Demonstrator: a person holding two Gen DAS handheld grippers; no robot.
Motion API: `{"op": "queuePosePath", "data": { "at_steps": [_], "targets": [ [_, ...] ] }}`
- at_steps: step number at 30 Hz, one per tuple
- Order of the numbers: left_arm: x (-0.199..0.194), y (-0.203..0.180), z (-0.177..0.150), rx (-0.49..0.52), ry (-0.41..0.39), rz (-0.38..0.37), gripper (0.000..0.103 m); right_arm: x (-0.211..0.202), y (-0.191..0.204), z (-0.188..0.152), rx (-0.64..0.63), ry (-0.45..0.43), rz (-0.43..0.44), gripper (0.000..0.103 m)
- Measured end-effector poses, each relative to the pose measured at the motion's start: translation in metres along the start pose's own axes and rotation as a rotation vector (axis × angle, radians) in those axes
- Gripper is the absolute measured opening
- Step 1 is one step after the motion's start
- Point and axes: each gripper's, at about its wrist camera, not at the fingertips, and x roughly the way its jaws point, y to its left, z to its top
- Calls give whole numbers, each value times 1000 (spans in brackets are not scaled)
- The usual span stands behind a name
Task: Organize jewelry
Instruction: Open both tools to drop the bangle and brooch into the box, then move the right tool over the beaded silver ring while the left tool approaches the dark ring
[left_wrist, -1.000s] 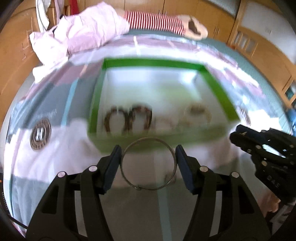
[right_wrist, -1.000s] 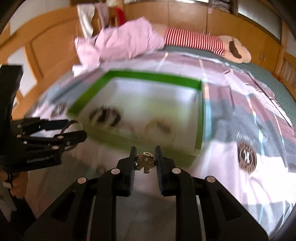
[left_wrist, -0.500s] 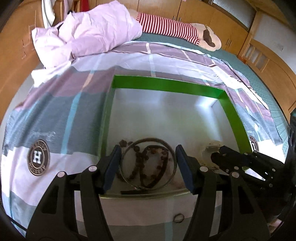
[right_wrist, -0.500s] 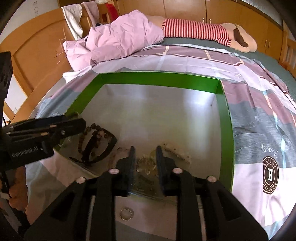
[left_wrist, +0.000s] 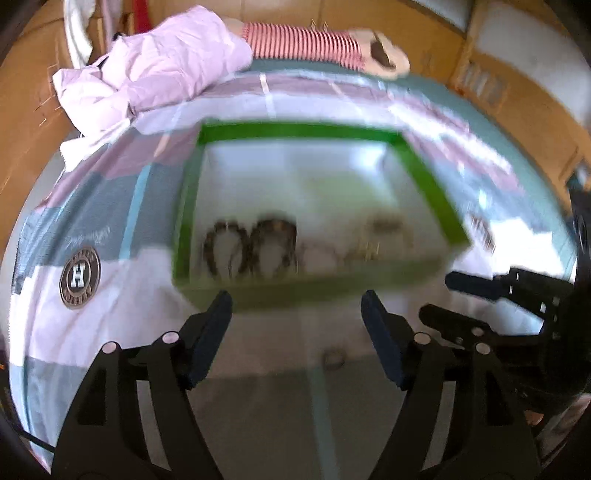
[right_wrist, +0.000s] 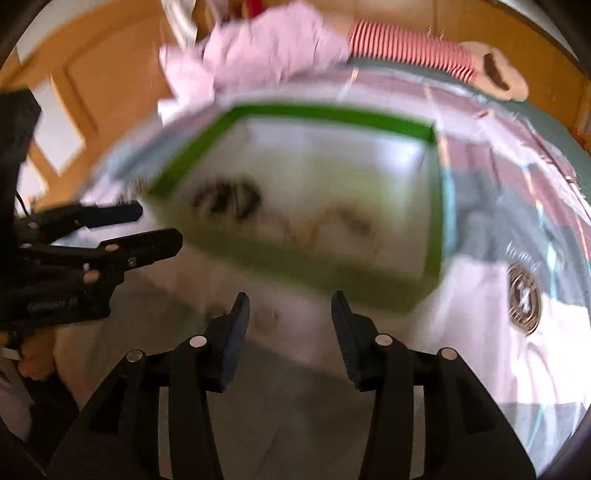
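A green-rimmed box (left_wrist: 432, 192) (right_wrist: 332, 116) with a pale floor lies on the bed, blurred in both views. Dark beaded bracelets (left_wrist: 251, 247) (right_wrist: 225, 201) lie inside at its near left. Pale golden pieces (left_wrist: 384, 230) (right_wrist: 332, 221) lie inside at its near right. My left gripper (left_wrist: 297, 314) hangs just short of the box's near wall with its jaws opening and nothing between them. My right gripper (right_wrist: 290, 314) is also short of the near wall, jaws opening and empty. A small ring (left_wrist: 333, 360) lies on the sheet ahead of the left gripper.
The bedsheet (left_wrist: 85, 206) is patchwork pink, grey and white with a round H badge (left_wrist: 79, 277). A crumpled pink quilt (left_wrist: 162, 70) and a red-striped plush (left_wrist: 306, 42) lie at the far end. Wooden cupboards (left_wrist: 517, 92) stand behind.
Both grippers have pulled back from over the box and opened. The thin bangle has left the left jaws and the gold charm has left the right jaws; both views are now blurred.
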Motion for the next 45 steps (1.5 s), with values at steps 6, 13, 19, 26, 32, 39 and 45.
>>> {"op": "queuePosePath", "data": {
  "at_steps": [6, 13, 19, 26, 32, 39, 45],
  "targets": [
    [41, -8, -22, 36, 108, 7, 70, 33, 5, -9, -29, 137, -80, 46],
    [64, -7, -28, 72, 158, 62, 71, 29, 0, -12, -11, 130, -69, 46],
    [59, 13, -26, 13, 186, 139, 73, 27, -2, -9, -14, 116, -82, 46],
    [45, 21, -22, -18, 142, 46, 75, 27, -8, -7, 1, 123, -97, 46],
    [54, -4, -29, 85, 153, 35, 80, 31, -9, -7, 11, 137, -92, 47],
    [58, 17, -35, 9, 175, 116, 71, 29, -6, -8, -7, 128, -93, 50],
    [55, 23, -33, -8, 170, 91, 71, 31, 13, -6, -65, 106, -84, 50]
  ]
}}
